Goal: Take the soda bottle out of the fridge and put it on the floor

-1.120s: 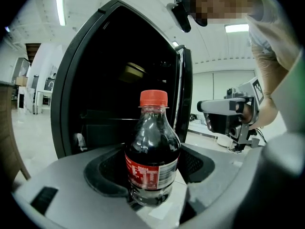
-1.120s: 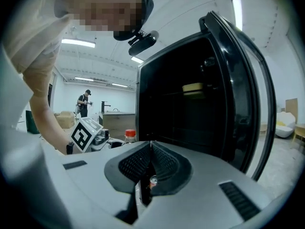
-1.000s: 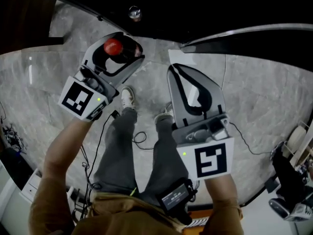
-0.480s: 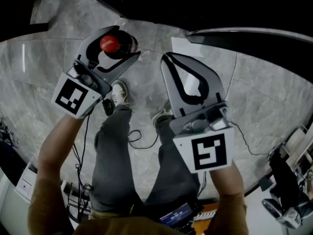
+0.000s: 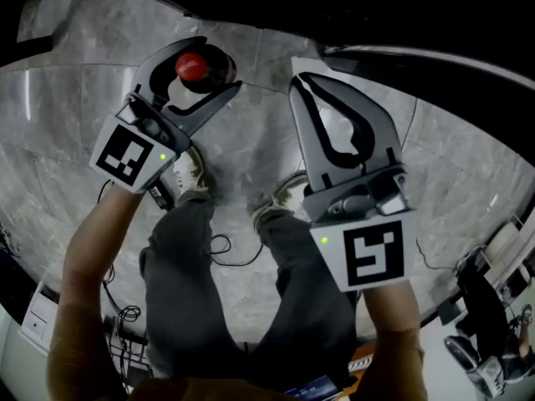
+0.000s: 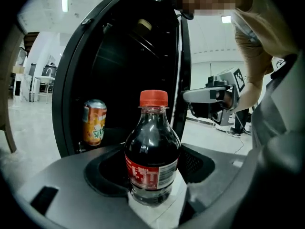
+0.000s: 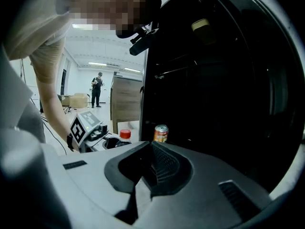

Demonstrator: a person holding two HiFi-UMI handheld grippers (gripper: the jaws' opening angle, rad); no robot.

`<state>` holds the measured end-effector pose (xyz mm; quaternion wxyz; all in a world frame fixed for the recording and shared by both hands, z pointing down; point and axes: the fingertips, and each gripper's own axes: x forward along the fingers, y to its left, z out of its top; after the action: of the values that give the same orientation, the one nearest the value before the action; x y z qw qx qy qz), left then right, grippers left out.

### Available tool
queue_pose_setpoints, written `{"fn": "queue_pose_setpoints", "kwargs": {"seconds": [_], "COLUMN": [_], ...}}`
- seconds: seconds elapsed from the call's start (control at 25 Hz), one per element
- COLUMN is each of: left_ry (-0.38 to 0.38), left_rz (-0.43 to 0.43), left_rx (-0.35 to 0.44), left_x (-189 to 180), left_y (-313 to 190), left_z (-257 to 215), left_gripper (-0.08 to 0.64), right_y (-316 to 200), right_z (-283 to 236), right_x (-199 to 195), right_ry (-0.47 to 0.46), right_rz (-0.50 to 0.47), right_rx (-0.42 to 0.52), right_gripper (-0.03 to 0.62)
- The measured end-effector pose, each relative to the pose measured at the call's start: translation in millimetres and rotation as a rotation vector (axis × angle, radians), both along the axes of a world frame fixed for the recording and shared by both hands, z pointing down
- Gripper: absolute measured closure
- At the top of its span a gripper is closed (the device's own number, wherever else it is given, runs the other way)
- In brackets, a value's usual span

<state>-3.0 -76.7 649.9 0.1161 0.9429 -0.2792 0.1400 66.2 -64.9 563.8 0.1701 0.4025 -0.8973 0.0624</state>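
The soda bottle is held upright in the left gripper. The jaws are clamped on its lower body at the label, and the red cap stands above them. Just to the right, the right gripper is seen with its jaws together on nothing. Ahead of the left gripper the fridge stands open, and 1 orange can is left on its low shelf, beyond and left of the bottle. Pale floor lies beneath both grippers; whether the bottle's base touches it cannot be told.

The bottle could be tipped if the jaws are parted before the base is seated flat, since a round, top-heavy bottle would likely roll. It could also be set down crooked on the shoe seen under the rear of the left gripper. A pad that drags on the smooth label as the jaws open could pull the bottle over.

Compared with 1 second ago, both grippers are seen lower and closer to the floor, with the knees bent further. The shoes have passed under the left gripper's rear. The bottle is unchanged between the left jaws, and the right jaws have been kept together.
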Motion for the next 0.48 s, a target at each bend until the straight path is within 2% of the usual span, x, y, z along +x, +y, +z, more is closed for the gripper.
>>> {"fn": "queue_pose_setpoints", "kwargs": {"seconds": [0.48], "left_ry": [-0.014], "left_rz": [0.062], "left_rx": [0.038], "left_x": [-3.8], "left_y": [-14.7], "left_z": [84.7], "left_gripper": [0.253], "right_y": [-38.5], "right_z": [74.3], "right_x": [-19.7], "right_ry": [0.089], "right_rz": [-0.091], "right_rx": [0.067], "right_gripper": [0.589]}}
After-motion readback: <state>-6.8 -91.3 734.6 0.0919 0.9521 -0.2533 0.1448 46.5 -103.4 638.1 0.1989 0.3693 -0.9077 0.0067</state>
